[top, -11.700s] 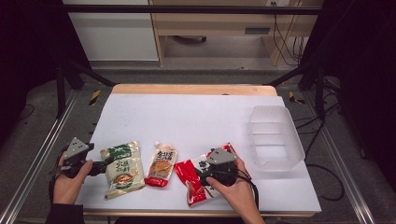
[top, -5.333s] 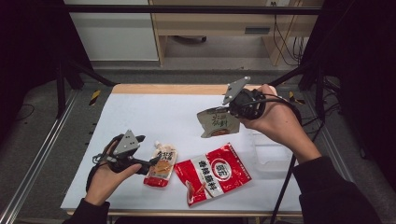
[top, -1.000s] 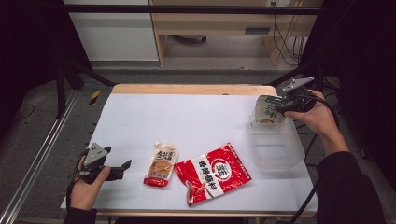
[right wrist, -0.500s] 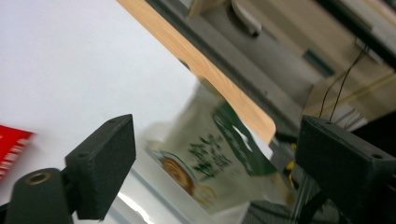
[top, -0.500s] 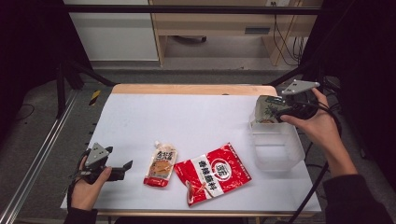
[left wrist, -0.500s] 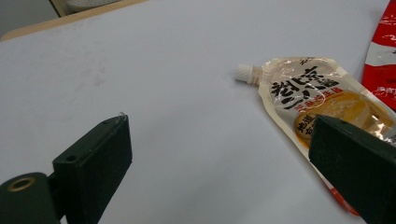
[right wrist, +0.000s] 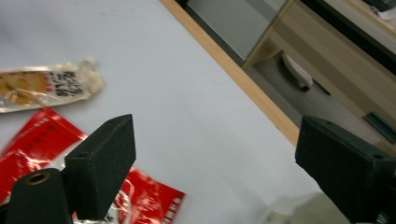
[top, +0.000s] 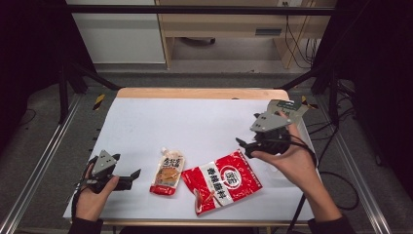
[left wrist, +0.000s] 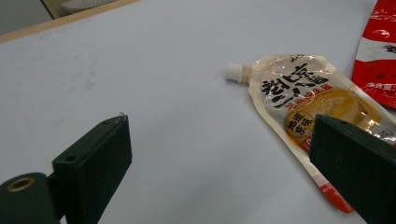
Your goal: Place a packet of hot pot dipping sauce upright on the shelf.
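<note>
A cream spouted pouch [top: 168, 170] [left wrist: 303, 102] [right wrist: 42, 88] lies flat near the table's front. A larger red pouch [top: 224, 180] [left wrist: 380, 46] [right wrist: 28, 144] lies just right of it. My left gripper [top: 134, 178] [left wrist: 219, 154] rests low at the front left, open and empty, pointing at the spouted pouch. My right gripper [top: 245, 147] [right wrist: 215, 154] hovers above the red pouch's far right corner, open with nothing between its jaws. A greenish packet [top: 288, 105] sits behind my right hand, at the clear bin.
The clear plastic bin [top: 308, 139] [right wrist: 289, 210] stands at the table's right edge, mostly hidden by my right hand. The white table top [top: 195, 126] has a wooden far edge [top: 199, 92]. Metal frame rails run along both sides.
My right gripper let go of the greenish packet at the bin and moved left and nearer, now open over the red pouch. The left gripper has stayed put.
</note>
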The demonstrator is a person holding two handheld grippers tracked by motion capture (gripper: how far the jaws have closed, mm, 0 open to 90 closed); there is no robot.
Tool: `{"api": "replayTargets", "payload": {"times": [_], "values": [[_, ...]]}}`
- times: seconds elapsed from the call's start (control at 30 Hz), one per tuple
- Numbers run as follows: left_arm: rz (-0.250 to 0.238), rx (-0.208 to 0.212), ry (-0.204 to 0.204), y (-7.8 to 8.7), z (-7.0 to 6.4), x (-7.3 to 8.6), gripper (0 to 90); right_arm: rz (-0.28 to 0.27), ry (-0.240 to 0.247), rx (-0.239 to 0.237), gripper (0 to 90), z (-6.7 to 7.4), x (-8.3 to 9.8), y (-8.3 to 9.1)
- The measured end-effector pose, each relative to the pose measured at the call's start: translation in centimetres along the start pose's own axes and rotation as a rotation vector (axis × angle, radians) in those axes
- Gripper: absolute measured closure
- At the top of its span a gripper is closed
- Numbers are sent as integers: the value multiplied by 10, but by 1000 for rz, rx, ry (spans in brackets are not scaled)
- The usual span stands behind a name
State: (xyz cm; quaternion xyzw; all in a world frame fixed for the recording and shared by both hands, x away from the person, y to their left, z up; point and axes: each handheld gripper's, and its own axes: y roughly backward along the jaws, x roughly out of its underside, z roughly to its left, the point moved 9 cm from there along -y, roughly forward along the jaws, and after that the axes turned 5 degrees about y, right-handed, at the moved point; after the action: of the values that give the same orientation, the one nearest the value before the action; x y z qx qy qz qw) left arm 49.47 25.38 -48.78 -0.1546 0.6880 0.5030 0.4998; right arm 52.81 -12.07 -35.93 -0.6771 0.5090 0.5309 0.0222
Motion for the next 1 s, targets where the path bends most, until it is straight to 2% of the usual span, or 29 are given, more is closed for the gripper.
{"api": "replayTargets", "payload": {"times": [0.17, 0.23, 0.4, 0.47, 0.67, 0.73, 1.0], "values": [[2, 5, -5, 0, -1, 0, 59, 9, -1, -73, 148, 37, -7, -22], [3, 6, -6, 0, -2, 0, 59, 4, -21, -101, 142, 50, -10, -32], [2, 5, -14, 0, -3, -1, 59, 5, -7, -137, 147, 77, -17, -52], [4, 6, -17, 0, -4, -1, 59, 16, -16, -158, 149, 86, -20, -59], [4, 7, -25, 0, -5, -1, 59, 32, -21, -181, 180, 100, -26, -75], [4, 7, -27, -1, -5, -1, 59, 37, -44, -195, 201, 106, -29, -81], [8, 7, -37, -1, -7, -1, 59, 59, -46, -206, 282, 114, -38, -98]]}}
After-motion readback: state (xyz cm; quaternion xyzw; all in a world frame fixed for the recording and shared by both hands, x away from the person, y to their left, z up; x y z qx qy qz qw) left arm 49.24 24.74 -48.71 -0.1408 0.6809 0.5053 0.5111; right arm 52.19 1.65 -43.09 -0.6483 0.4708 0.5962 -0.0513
